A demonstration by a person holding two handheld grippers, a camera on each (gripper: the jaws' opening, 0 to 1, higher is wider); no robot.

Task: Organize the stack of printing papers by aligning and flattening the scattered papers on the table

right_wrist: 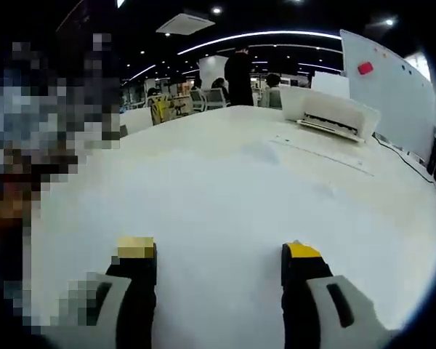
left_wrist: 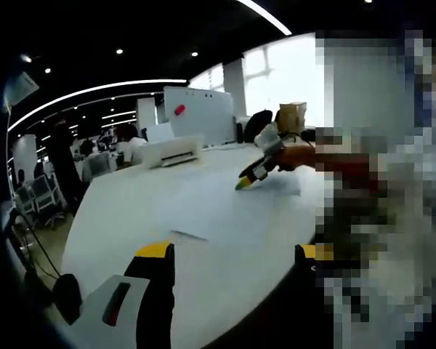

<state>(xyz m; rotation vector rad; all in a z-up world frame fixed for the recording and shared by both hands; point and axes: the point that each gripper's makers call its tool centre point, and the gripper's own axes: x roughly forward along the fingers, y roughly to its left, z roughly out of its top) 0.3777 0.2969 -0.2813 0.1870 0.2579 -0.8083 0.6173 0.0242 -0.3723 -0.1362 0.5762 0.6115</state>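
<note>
The white table (left_wrist: 203, 211) spreads ahead in both views. In the left gripper view my left gripper (left_wrist: 231, 251) hangs open over the near table edge, nothing between its yellow-tipped jaws. A thin paper edge (left_wrist: 187, 235) lies just beyond it. Farther right, my right gripper (left_wrist: 254, 173) reaches in over a pale sheet (left_wrist: 285, 186), held by a hand. In the right gripper view my right gripper (right_wrist: 219, 249) is open above the bare tabletop (right_wrist: 218, 189). Faint sheet outlines (right_wrist: 320, 156) lie toward the far right; they are hard to tell from the table.
A white printer (right_wrist: 334, 113) (left_wrist: 171, 151) sits at the table's far end, with a whiteboard (right_wrist: 392, 94) (left_wrist: 200, 113) behind it. A person (right_wrist: 240, 73) stands beyond the table. Office chairs (left_wrist: 40, 193) and a cable (left_wrist: 22, 243) are off the table's left side.
</note>
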